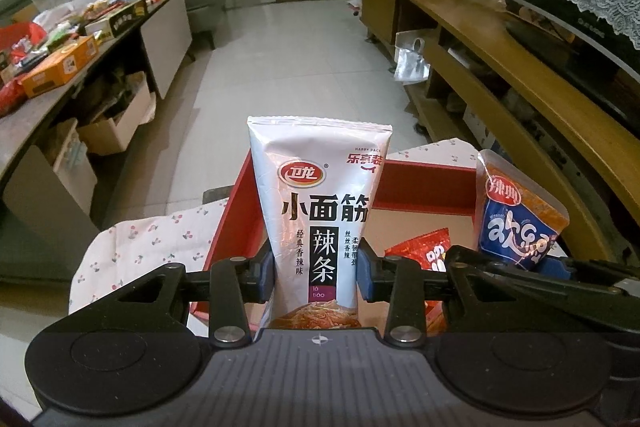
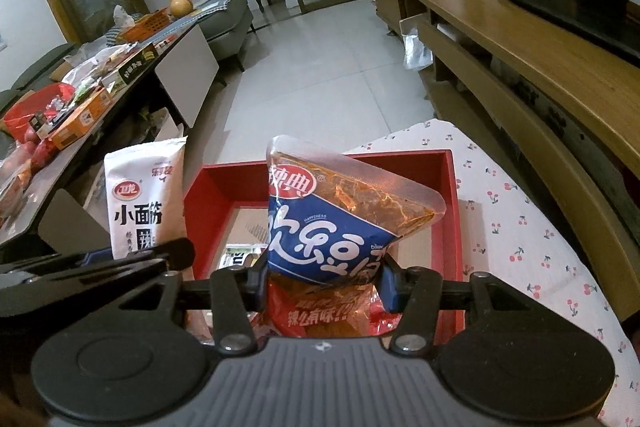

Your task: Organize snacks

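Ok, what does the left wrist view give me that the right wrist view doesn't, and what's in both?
Only the left wrist view: the left gripper shut on the white snack pouch, and a red packet lying in the tray.

Only the right wrist view: the right gripper shut on the blue snack bag, a white-labelled packet on the tray floor, and the cherry-print cloth spreading right of the tray.

Both: the red tray, both pouches, and the cluttered side table.
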Available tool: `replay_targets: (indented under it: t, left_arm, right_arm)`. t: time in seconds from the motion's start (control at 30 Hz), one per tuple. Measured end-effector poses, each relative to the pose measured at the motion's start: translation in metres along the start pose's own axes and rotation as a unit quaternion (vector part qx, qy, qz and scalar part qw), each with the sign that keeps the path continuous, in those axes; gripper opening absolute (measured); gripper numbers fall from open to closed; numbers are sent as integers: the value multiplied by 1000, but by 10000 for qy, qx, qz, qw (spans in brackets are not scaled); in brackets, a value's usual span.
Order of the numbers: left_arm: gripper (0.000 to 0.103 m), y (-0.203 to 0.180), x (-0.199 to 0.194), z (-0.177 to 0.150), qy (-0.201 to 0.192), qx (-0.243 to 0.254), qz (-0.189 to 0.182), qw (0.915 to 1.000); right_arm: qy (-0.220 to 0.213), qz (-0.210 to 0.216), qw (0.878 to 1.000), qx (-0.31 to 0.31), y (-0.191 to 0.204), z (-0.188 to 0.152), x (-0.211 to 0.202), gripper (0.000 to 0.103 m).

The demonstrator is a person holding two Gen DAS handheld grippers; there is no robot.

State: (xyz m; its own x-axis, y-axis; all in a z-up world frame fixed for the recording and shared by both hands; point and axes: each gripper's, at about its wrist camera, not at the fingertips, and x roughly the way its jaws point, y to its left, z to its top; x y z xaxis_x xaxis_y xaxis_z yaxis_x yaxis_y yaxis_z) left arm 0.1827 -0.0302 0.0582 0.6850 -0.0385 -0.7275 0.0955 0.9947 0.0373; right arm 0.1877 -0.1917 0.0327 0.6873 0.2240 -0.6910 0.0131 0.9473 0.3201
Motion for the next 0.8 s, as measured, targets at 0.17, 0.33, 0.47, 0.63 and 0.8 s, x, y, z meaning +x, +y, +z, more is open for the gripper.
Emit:
replay_targets:
  t: [0.17,0.33,0.47,0.63,0.8]
  left_arm:
    - [45,-3,7,1,44,18,48,10000]
    - [45,-5,13,2,67,45,99,9999]
    - [44,-8,18,2,102,59,120,9999]
    - [44,-12,27,2,162,111,173,9997]
    - [44,-11,35,3,216,99,207,9995]
  right_arm:
    - [40,-55,10000,-26,-1,2,7,57]
    - [75,-97,9999,-44,-1,3,13,57]
    - [93,-135,9999,-46,-1,5,20,57]
    - [167,-200,9997,-40,-4,6,31,57]
    - [223,-228,9995,-71,-4,7,39,56]
